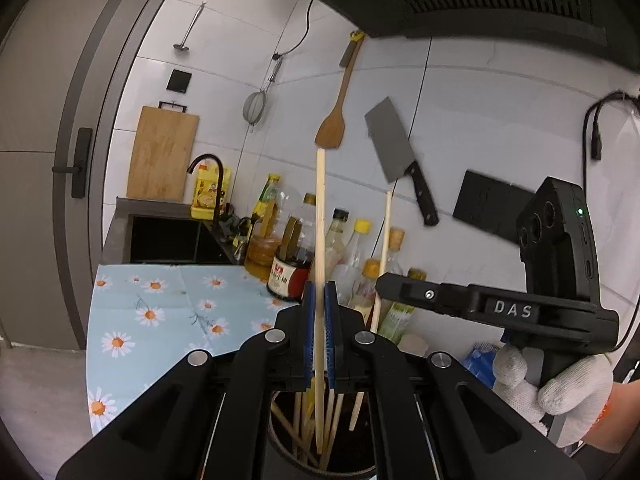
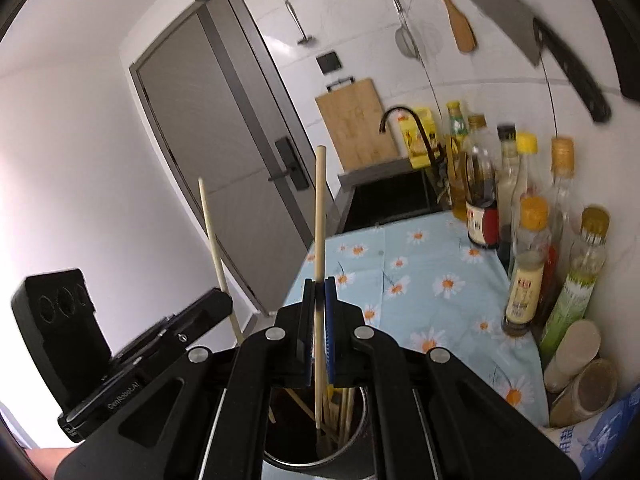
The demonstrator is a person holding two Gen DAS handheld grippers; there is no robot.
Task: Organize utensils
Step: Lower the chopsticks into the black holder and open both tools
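Note:
My left gripper (image 1: 320, 296) is shut on a pale wooden chopstick (image 1: 320, 216) held upright, its lower tip inside a dark round utensil holder (image 1: 360, 456) with several other chopsticks. My right gripper (image 2: 319, 292) is shut on a second chopstick (image 2: 319, 220), also upright, its tip over the same metal-rimmed holder (image 2: 360, 424). In the left wrist view the right gripper (image 1: 386, 286) comes in from the right with its chopstick (image 1: 385, 236). In the right wrist view the left gripper (image 2: 224, 300) sits at the left with its chopstick (image 2: 214, 240).
A daisy-print blue cloth (image 1: 160, 312) covers the counter. Oil and sauce bottles (image 2: 528, 256) line the tiled wall. A cleaver (image 1: 394, 148), wooden spatula (image 1: 334, 124), strainer (image 1: 255, 108) and cutting board (image 1: 162, 156) hang or lean on the wall. A sink (image 1: 168, 240) lies beyond.

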